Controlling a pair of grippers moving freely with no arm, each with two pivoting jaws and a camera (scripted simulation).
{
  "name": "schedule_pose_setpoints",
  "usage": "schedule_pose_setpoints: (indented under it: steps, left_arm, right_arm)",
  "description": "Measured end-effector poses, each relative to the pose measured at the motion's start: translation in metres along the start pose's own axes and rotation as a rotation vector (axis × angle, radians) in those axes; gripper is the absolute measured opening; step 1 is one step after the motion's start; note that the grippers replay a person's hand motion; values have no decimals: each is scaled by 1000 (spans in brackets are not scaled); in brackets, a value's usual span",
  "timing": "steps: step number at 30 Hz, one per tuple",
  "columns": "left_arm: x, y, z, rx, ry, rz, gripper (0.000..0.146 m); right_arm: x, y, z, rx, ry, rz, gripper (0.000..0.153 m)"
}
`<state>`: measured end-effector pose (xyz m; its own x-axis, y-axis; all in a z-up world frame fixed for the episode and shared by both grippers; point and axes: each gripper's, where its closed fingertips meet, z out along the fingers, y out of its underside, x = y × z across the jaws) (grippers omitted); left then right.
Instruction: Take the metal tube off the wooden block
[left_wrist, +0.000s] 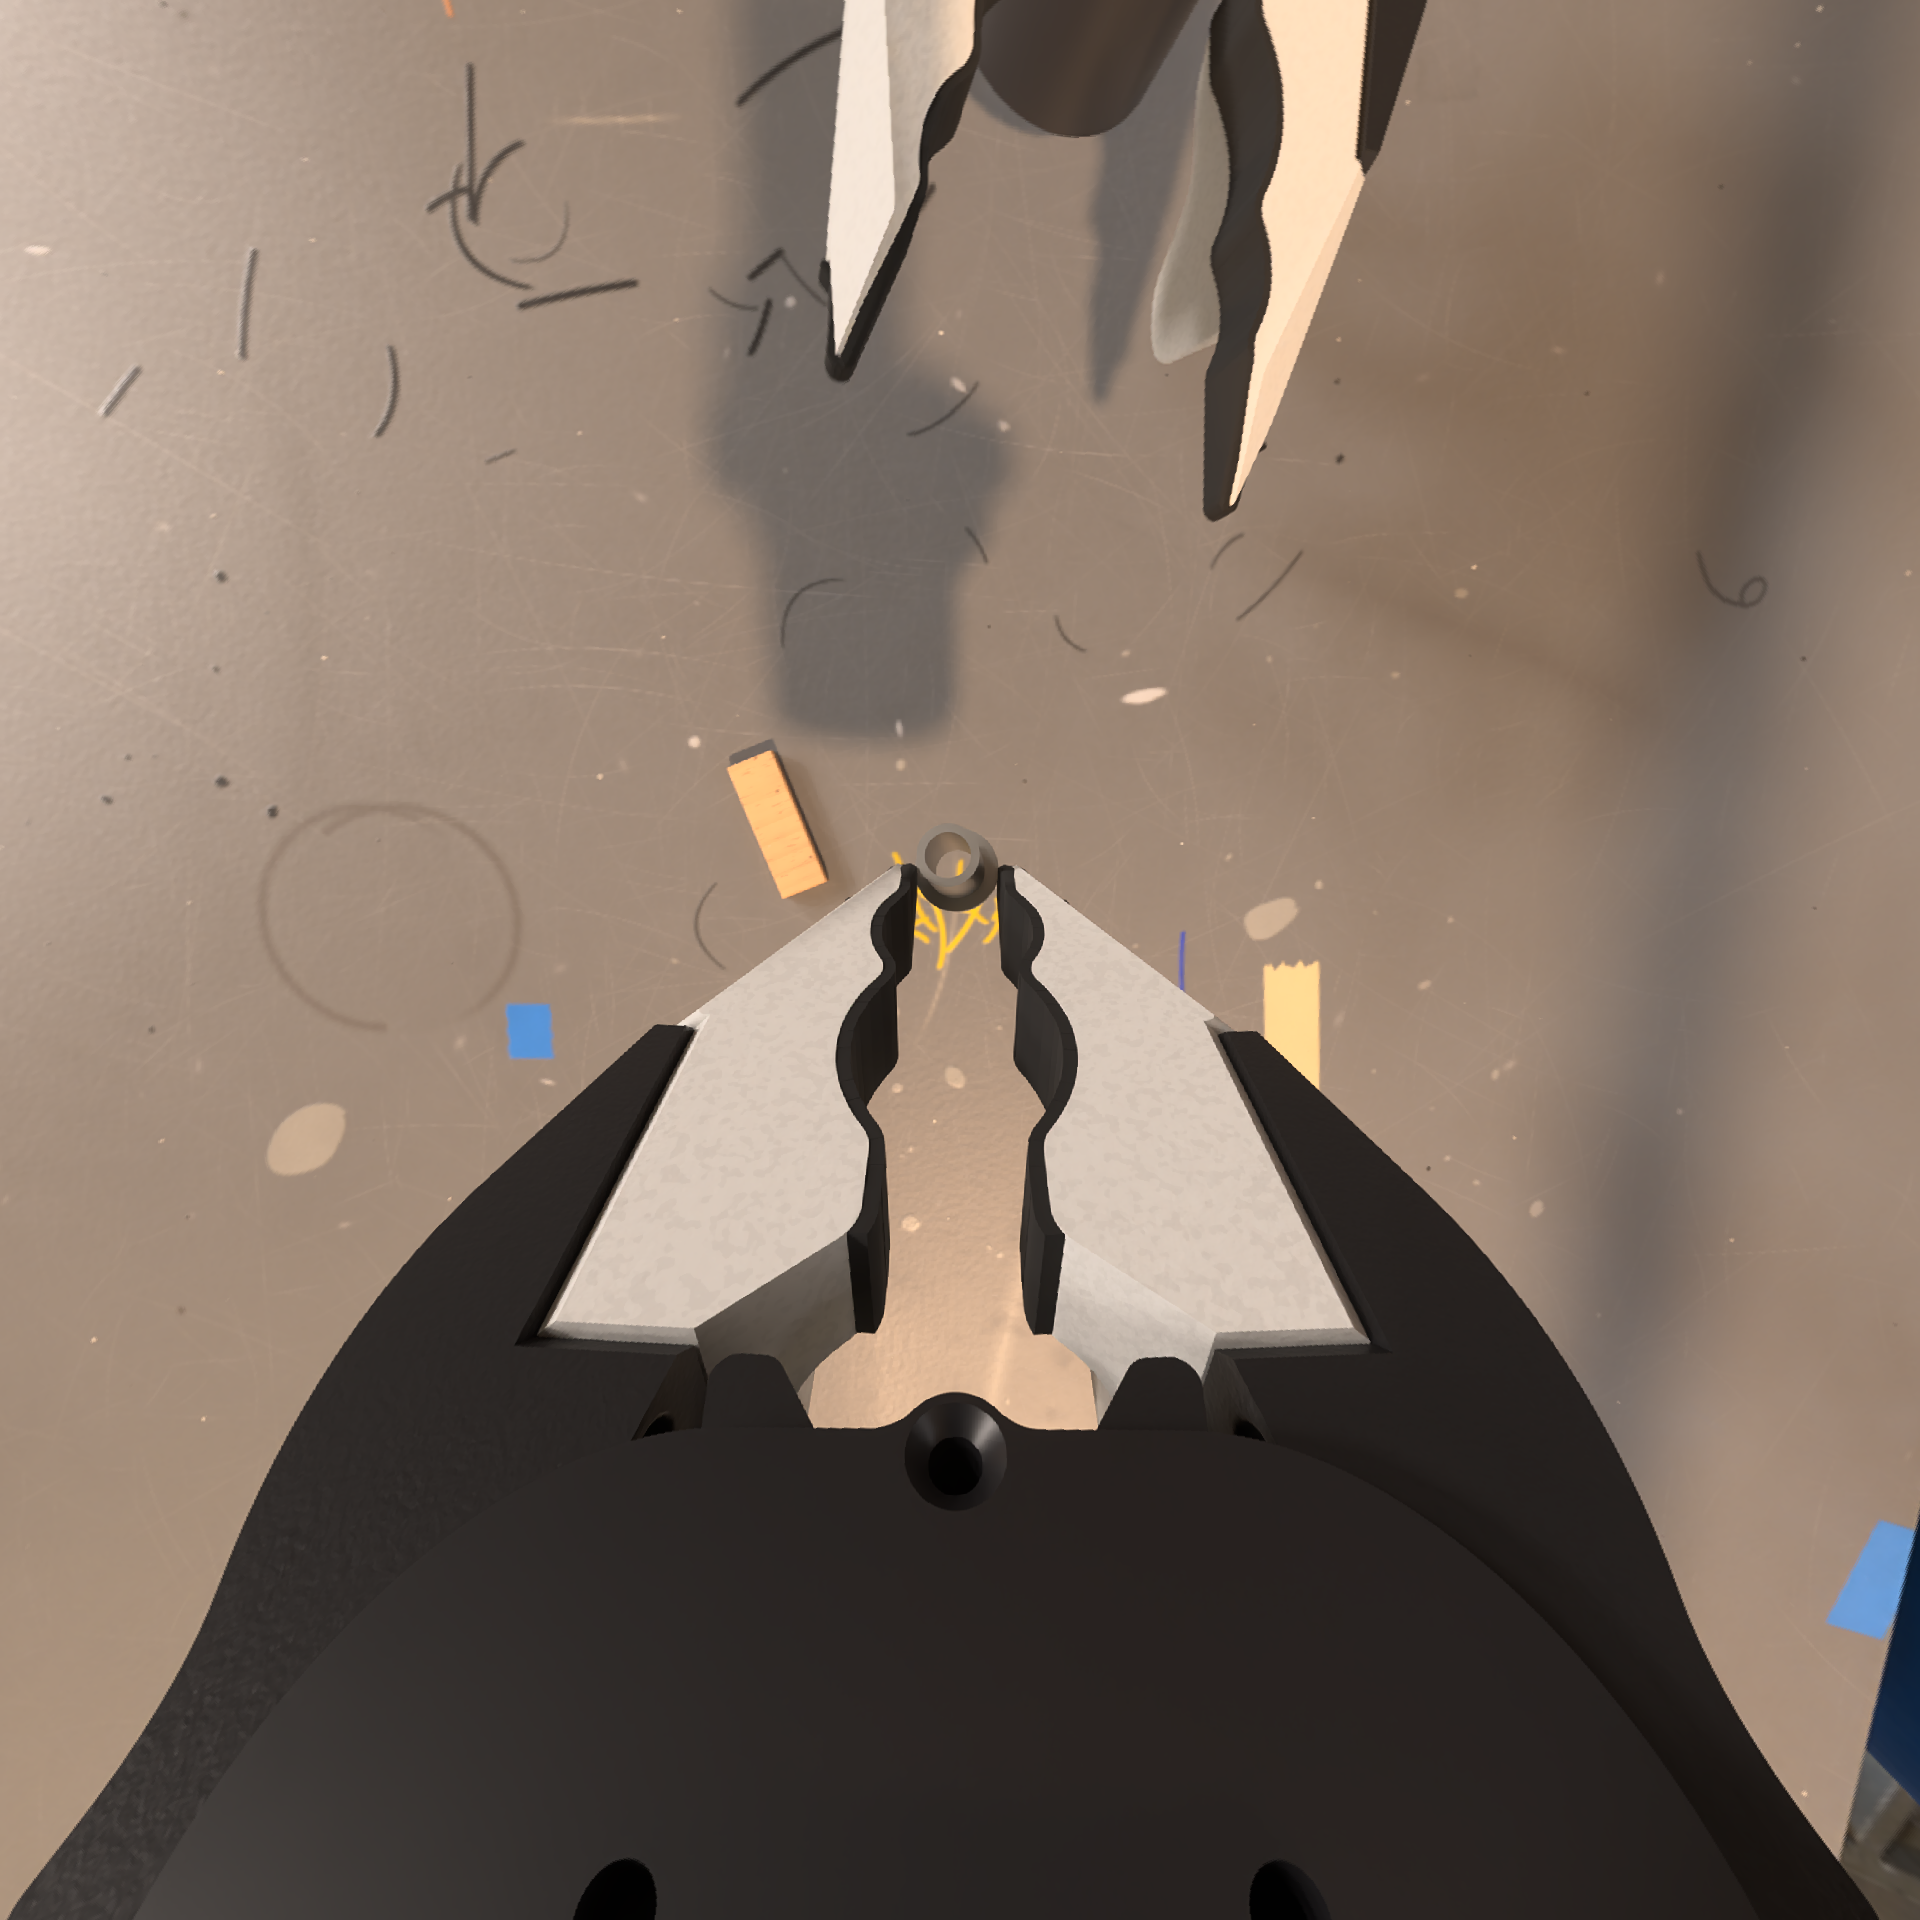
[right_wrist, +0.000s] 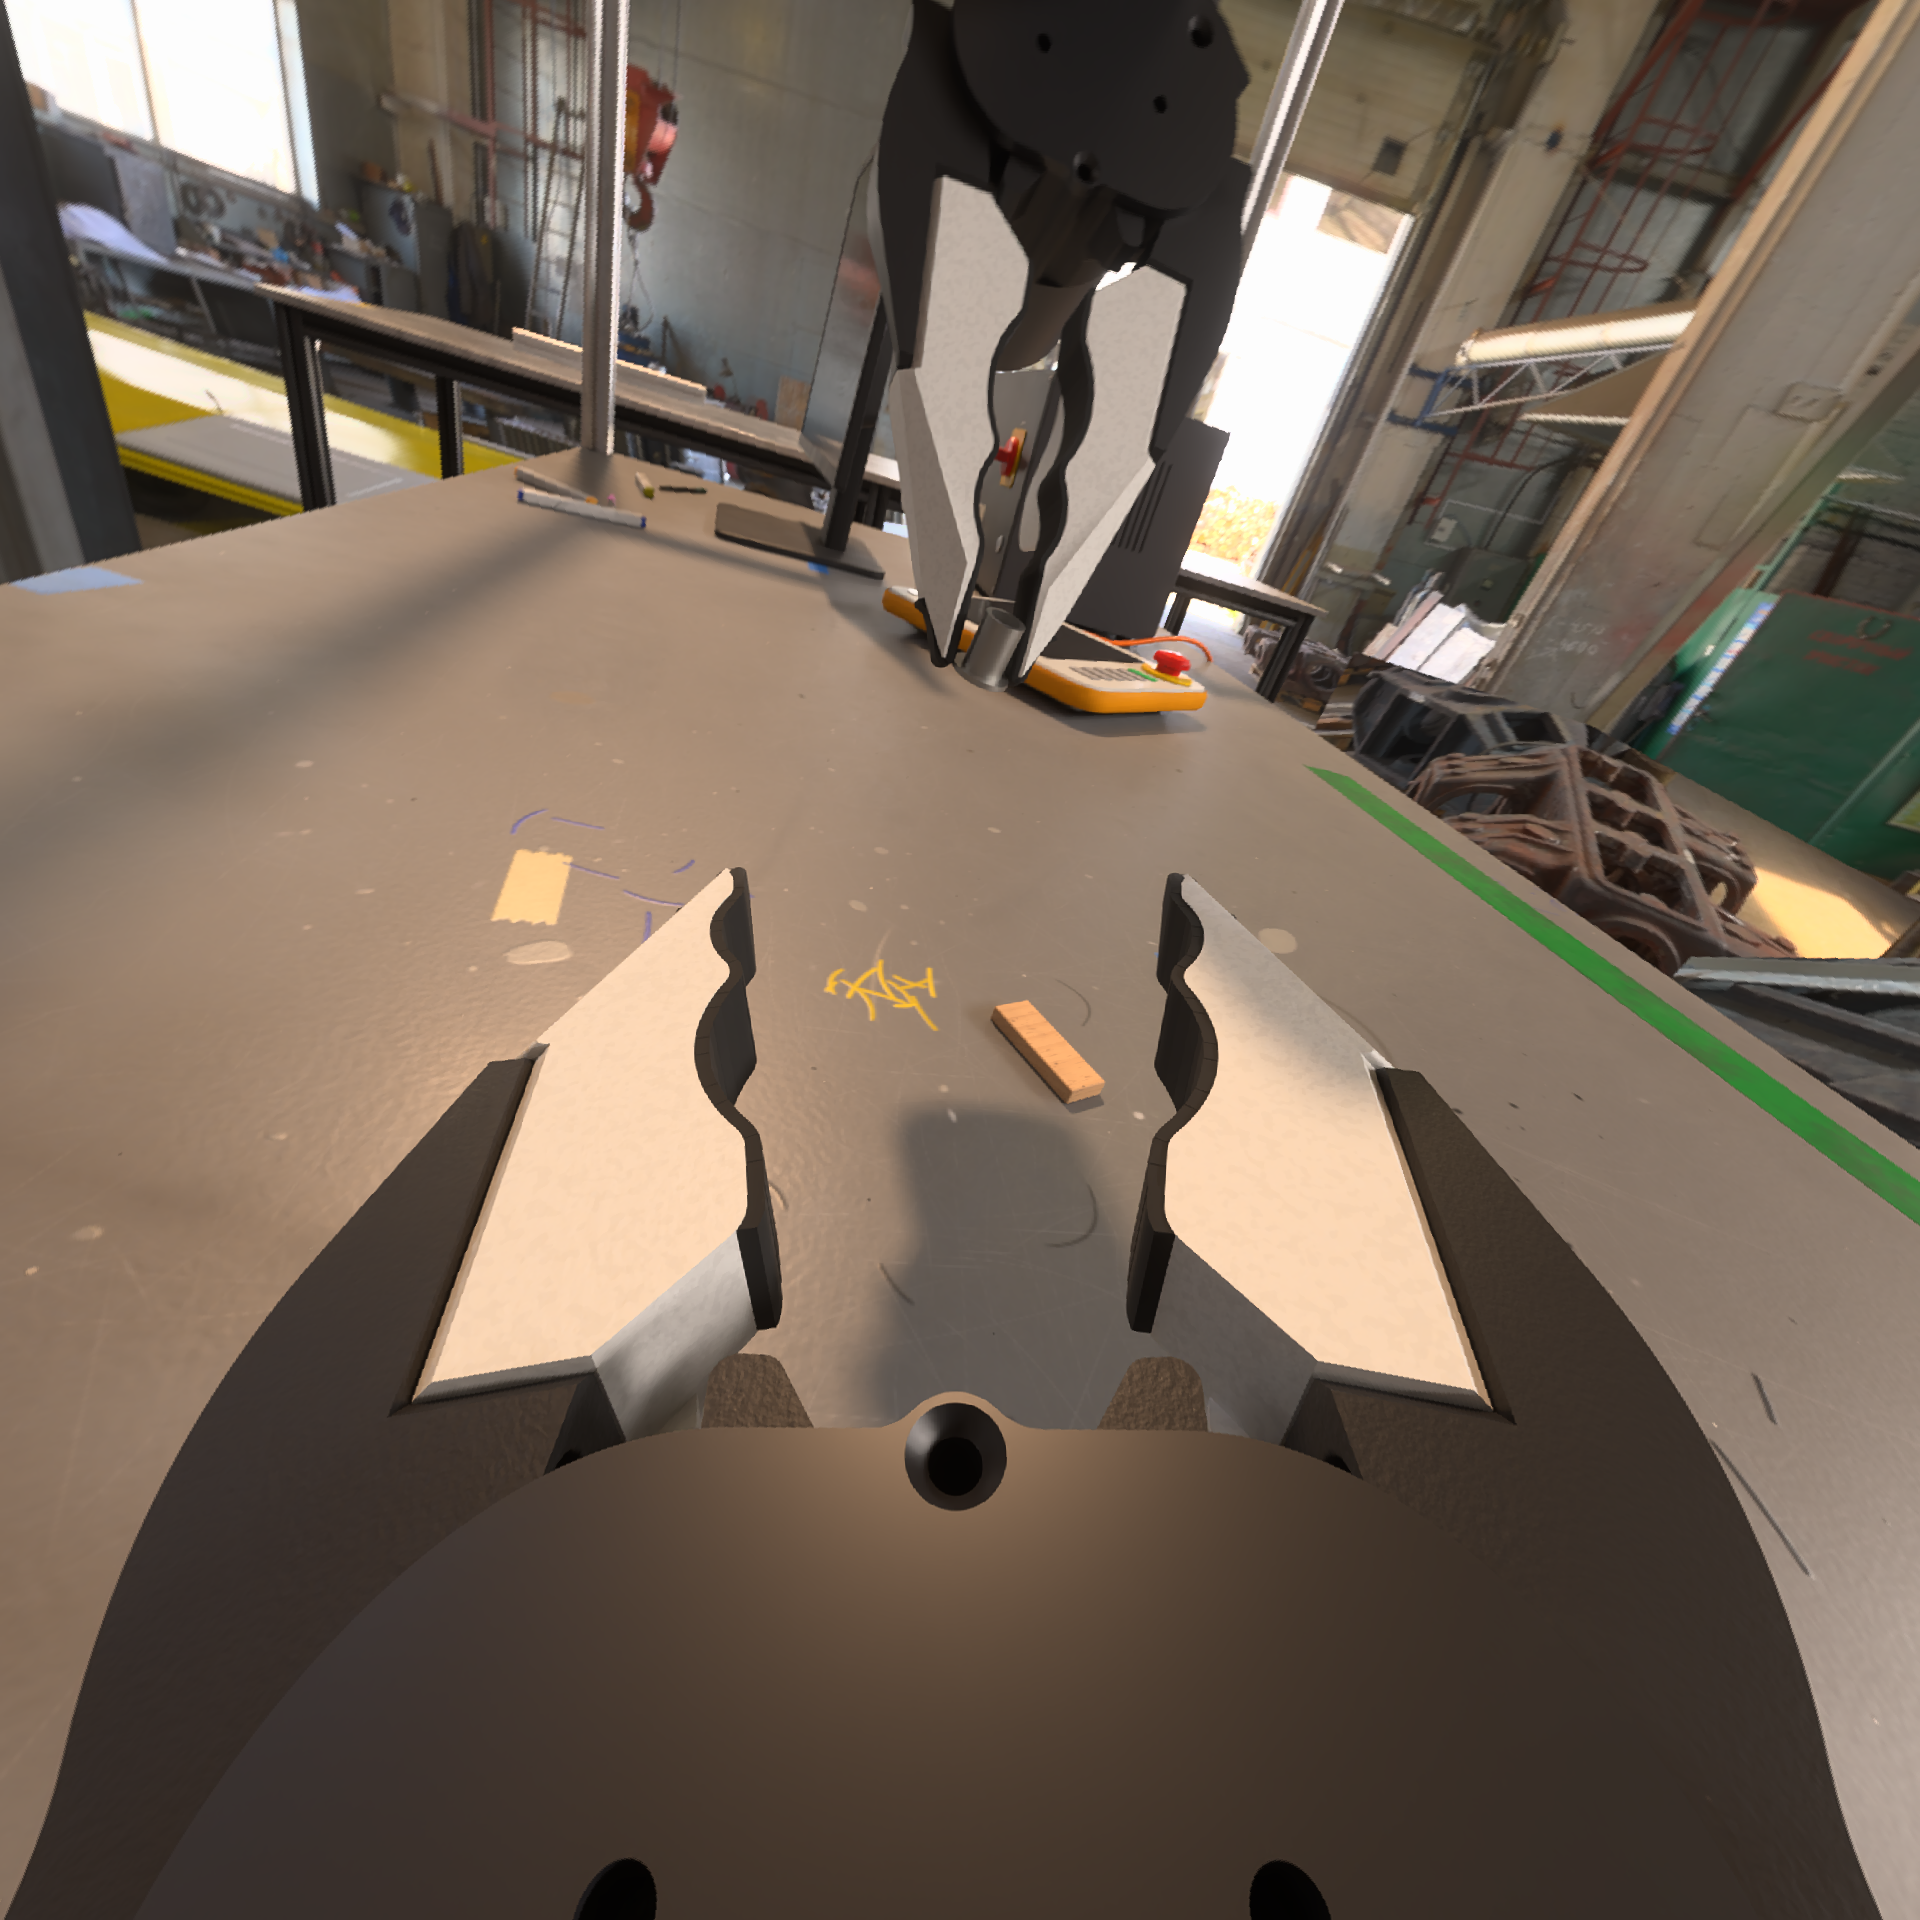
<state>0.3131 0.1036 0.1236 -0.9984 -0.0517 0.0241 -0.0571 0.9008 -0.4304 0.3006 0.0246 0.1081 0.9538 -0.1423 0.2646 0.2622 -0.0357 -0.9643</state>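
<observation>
Left gripper (left_wrist: 954, 881) fingers (left_wrist: 902, 904) narrowed on the metal tube (left_wrist: 954, 871), gripped upright at the tips and raised clear of the surface (left_wrist: 312, 623). Wooden block (left_wrist: 777, 823) lying flat on the surface just left of the tube, apart from it, beside a yellow scribble (right_wrist: 883, 992). Right gripper (right_wrist: 956, 883) spread wide with nothing between its fingers (right_wrist: 665, 997), pointed low over the surface toward block and scribble.
</observation>
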Motion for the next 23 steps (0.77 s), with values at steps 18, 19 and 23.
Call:
schedule_pose_setpoints:
  steps: [18, 19, 23]
  left_arm:
    - [18, 6, 14, -77, 123, 43, 15]
    - [18, 7, 15, -83, 122, 46, 15]
    - [19, 8, 18, -90, 126, 87, 15]
  right_arm:
    - [-12, 5, 5, -151, -16, -197, 79]
    - [-14, 6, 6, -162, -21, -208, 79]
    - [-18, 8, 7, -182, -47, -201, 79]
